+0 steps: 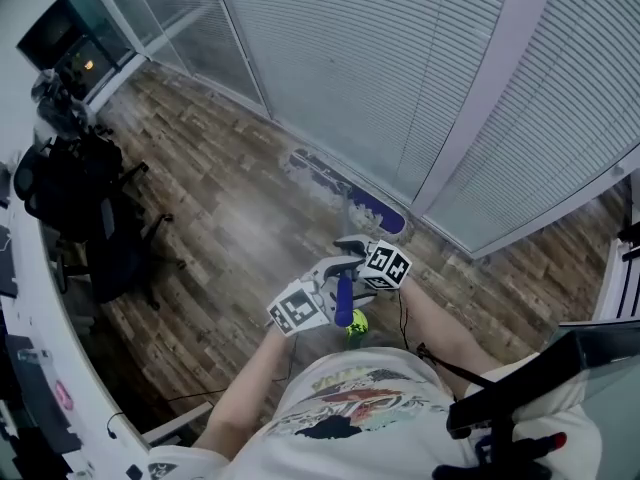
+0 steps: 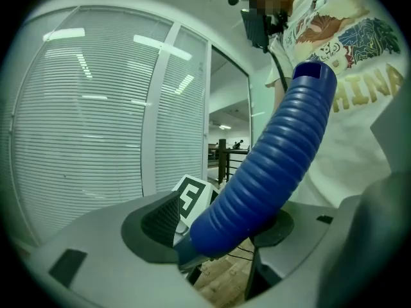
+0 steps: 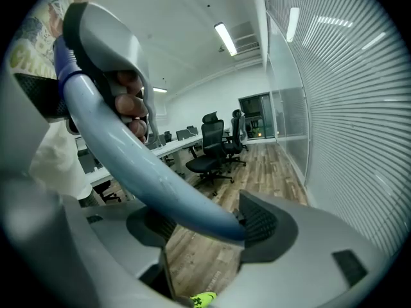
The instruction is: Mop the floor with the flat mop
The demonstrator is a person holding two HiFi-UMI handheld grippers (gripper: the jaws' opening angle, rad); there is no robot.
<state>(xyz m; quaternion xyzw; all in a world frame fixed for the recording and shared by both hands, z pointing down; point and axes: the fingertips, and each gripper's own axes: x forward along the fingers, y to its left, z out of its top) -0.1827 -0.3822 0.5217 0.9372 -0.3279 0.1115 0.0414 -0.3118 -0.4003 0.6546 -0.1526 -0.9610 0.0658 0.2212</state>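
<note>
The flat mop's head (image 1: 345, 190) lies on the wood floor (image 1: 220, 228) at the foot of the blind-covered glass wall (image 1: 380, 68). The left tool (image 2: 218, 226) stands released around the ribbed blue grip (image 2: 276, 159) (a gap shows beside one pad). The right tool (image 3: 199, 226) is likewise slack, with the pale pole (image 3: 128, 159) leaning on one pad.

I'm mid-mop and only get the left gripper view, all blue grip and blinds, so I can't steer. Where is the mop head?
Observer: The mop head lies flat on the wood floor, along the foot of the blinds wall.
Operator: Is the right hand-held gripper on the pole?
Observer: The right gripper view shows the pole running between its jaws and meeting one pad. The jaws stand wide apart.
</note>
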